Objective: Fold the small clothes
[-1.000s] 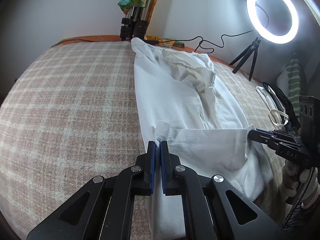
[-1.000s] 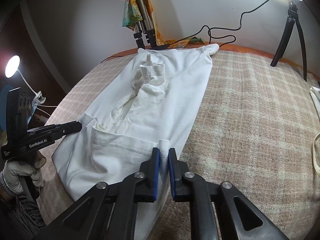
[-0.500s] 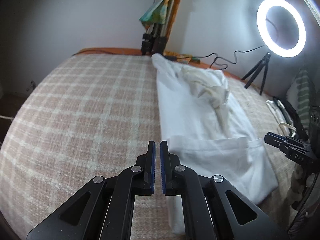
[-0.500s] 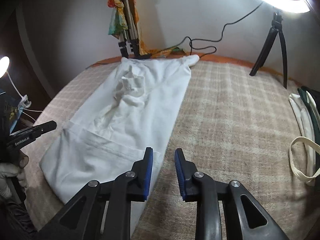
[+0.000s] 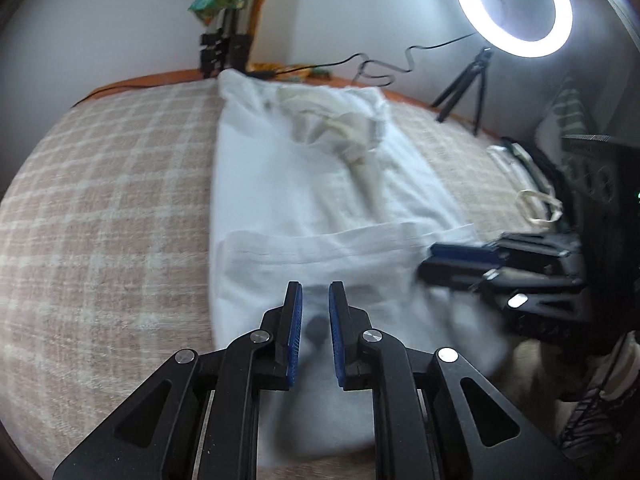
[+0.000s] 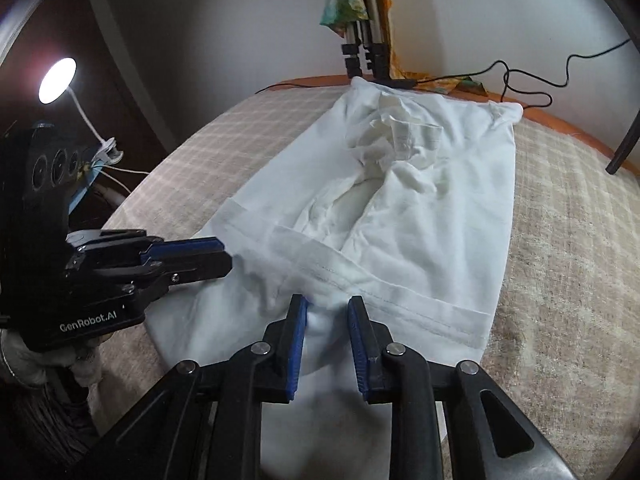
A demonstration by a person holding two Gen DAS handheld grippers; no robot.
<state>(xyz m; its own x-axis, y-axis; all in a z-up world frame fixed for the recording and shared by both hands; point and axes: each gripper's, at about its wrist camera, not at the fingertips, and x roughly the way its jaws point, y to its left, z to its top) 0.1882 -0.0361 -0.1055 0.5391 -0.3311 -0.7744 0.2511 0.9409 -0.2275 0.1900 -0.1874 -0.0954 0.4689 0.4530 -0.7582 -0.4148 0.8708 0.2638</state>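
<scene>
A white shirt [image 5: 312, 184] lies lengthwise on the plaid bed cover, its sides folded in and its hem end turned up toward the collar; it also shows in the right wrist view [image 6: 420, 216]. My left gripper [image 5: 314, 292] is open and empty, hovering over the near folded part. My right gripper [image 6: 326, 306] is open and empty, its tips at the folded hem edge [image 6: 384, 292]. Each gripper shows in the other's view, the right one [image 5: 464, 260] and the left one [image 6: 192, 258], both over the shirt's near end.
The plaid bed cover [image 5: 100, 208] stretches to both sides. A lit ring light on a small tripod [image 5: 514, 4] stands at the far right. Tripod legs with a colourful cloth [image 6: 362, 40] stand at the bed's far edge. Other clothes [image 5: 532, 184] lie at the right.
Both grippers let go of the shirt's hem corners and opened. They have moved inward over the near folded part of the shirt, closer to each other.
</scene>
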